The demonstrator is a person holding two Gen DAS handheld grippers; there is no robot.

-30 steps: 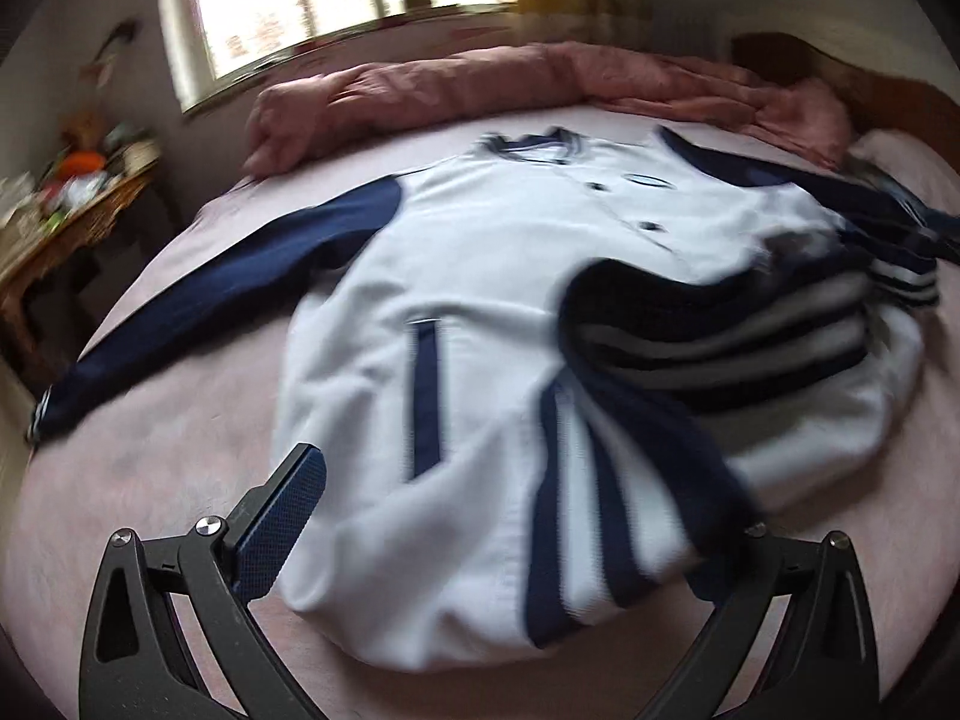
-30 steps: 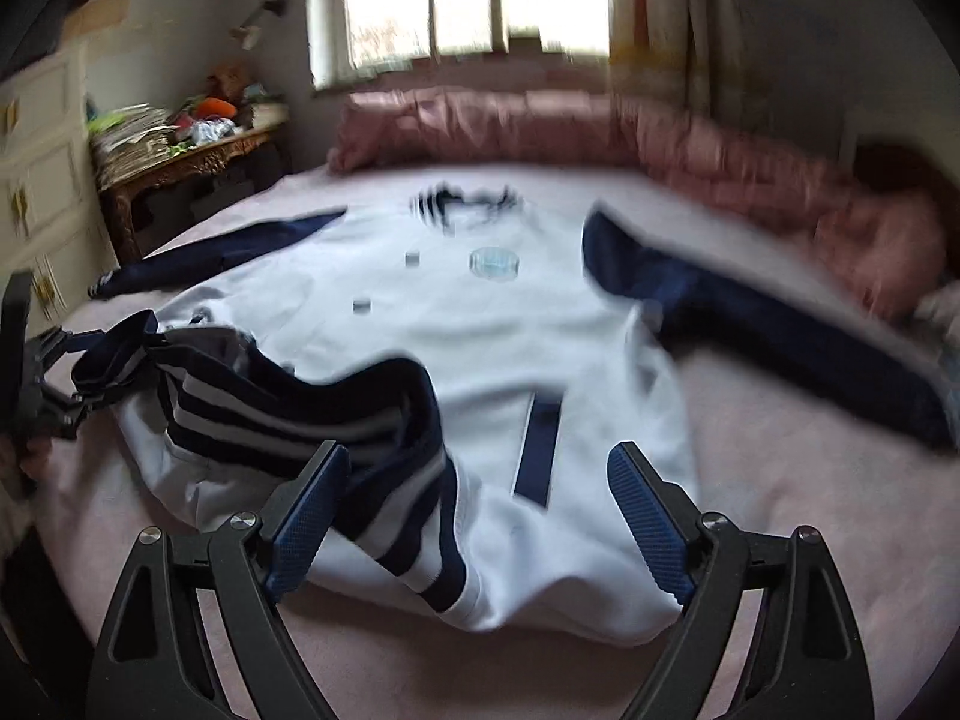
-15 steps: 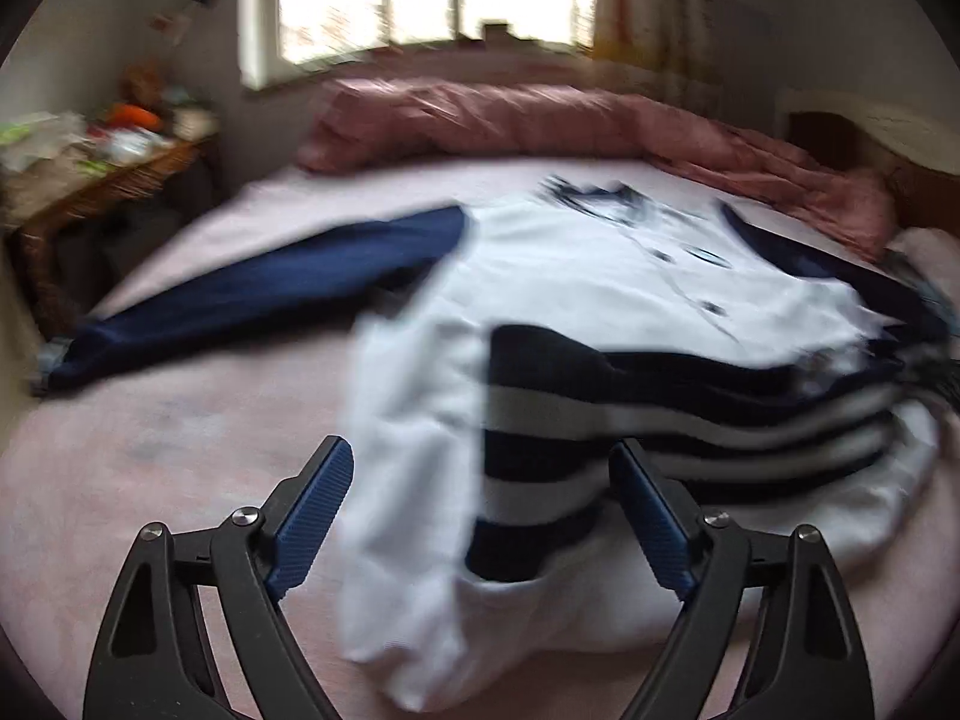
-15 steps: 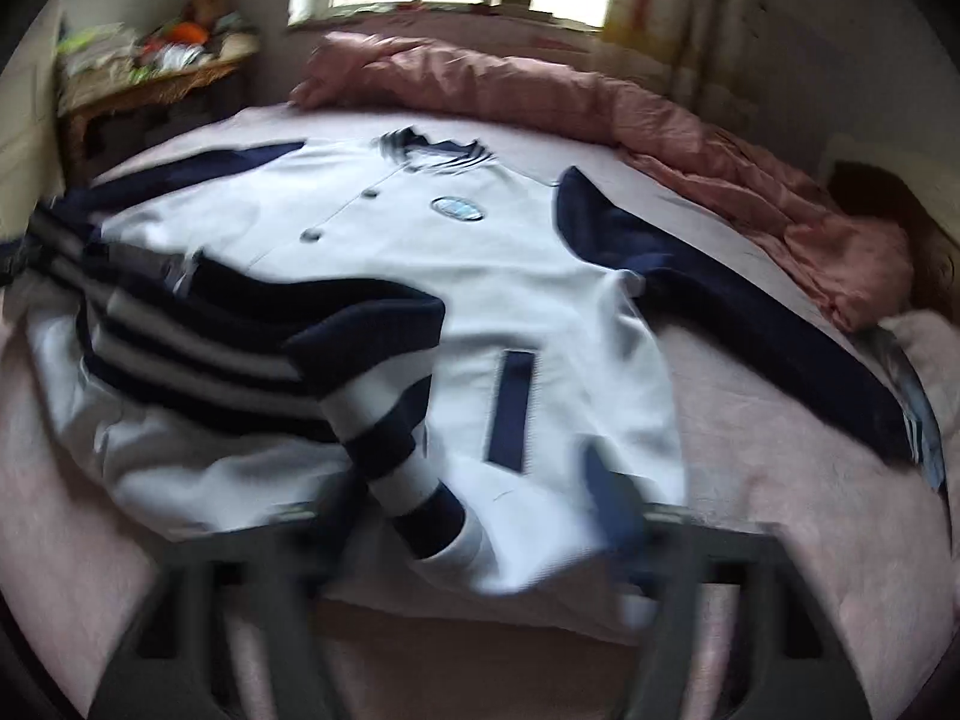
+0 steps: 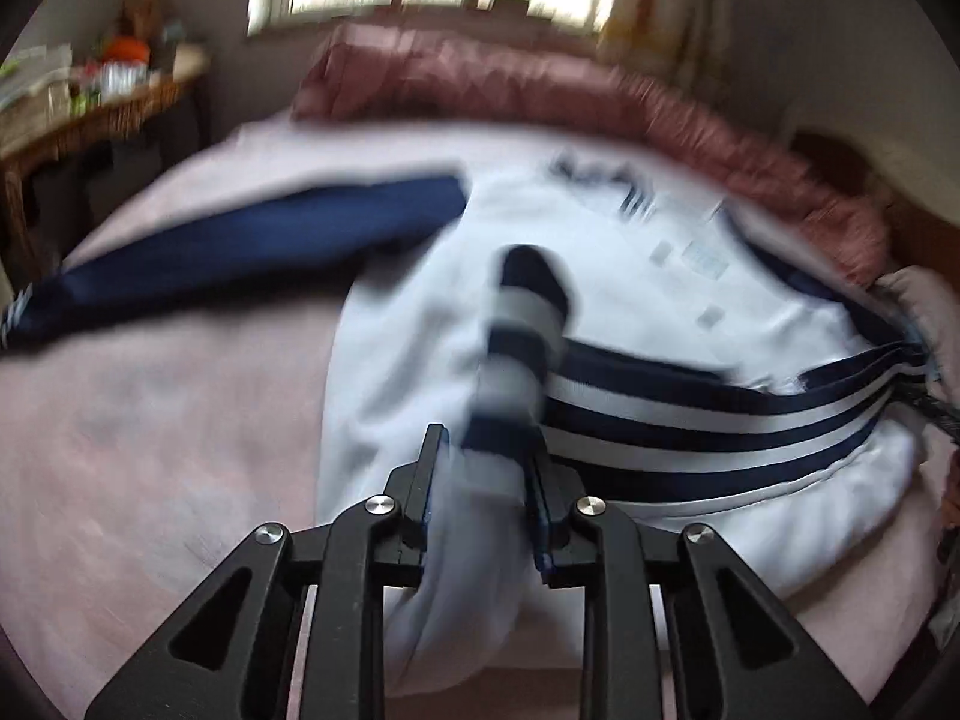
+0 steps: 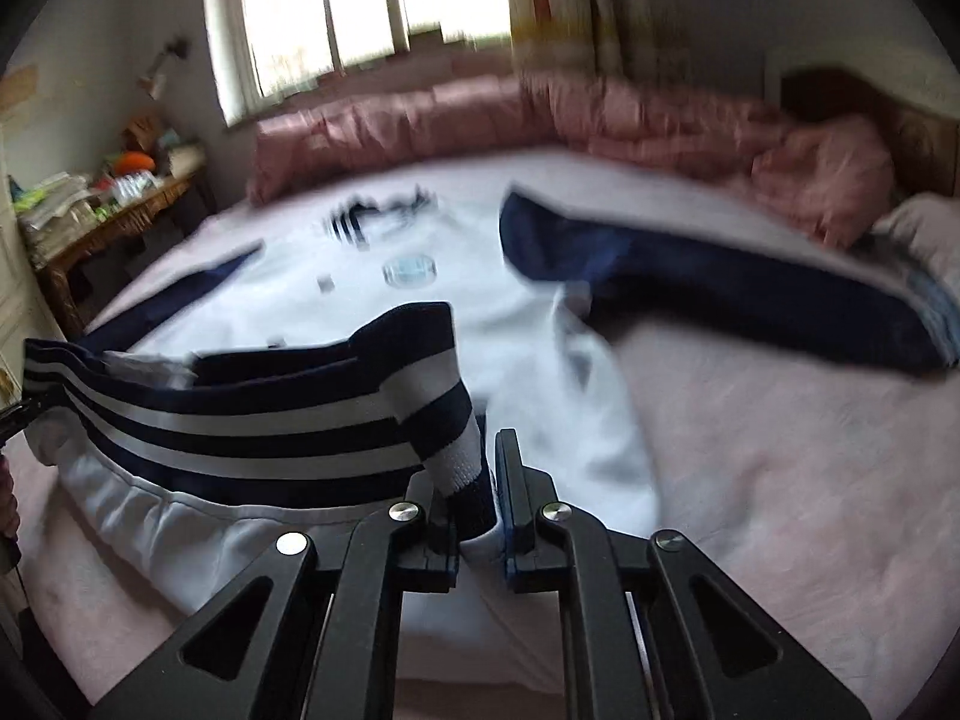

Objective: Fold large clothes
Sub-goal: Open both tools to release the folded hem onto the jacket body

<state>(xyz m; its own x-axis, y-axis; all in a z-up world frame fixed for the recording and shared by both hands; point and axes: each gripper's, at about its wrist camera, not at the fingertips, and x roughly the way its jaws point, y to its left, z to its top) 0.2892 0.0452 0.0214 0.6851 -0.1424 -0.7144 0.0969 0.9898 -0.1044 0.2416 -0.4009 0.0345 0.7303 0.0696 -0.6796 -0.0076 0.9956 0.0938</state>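
A white jacket (image 5: 420, 312) with navy sleeves (image 5: 240, 252) lies front up on the bed, collar toward the window. Its navy-and-white striped hem (image 5: 690, 414) is lifted and stretched between my two grippers. My left gripper (image 5: 485, 450) is closing, and its pads press on one bunched corner of the hem. In the right wrist view the jacket (image 6: 480, 300) shows its other sleeve (image 6: 720, 288) spread to the right. My right gripper (image 6: 471, 480) is closing too, clamped on the other corner of the striped hem (image 6: 240, 420).
The bed has a pink sheet (image 5: 150, 420) and a rumpled pink duvet (image 5: 540, 78) piled along its far side under the window. A cluttered wooden side table (image 6: 108, 222) stands at the left. A dark headboard (image 6: 840, 90) is at the right.
Both grippers stood open at the jacket's bottom edge and have closed on the striped hem's corners. The hem now rises off the bed, pulled taut between them.
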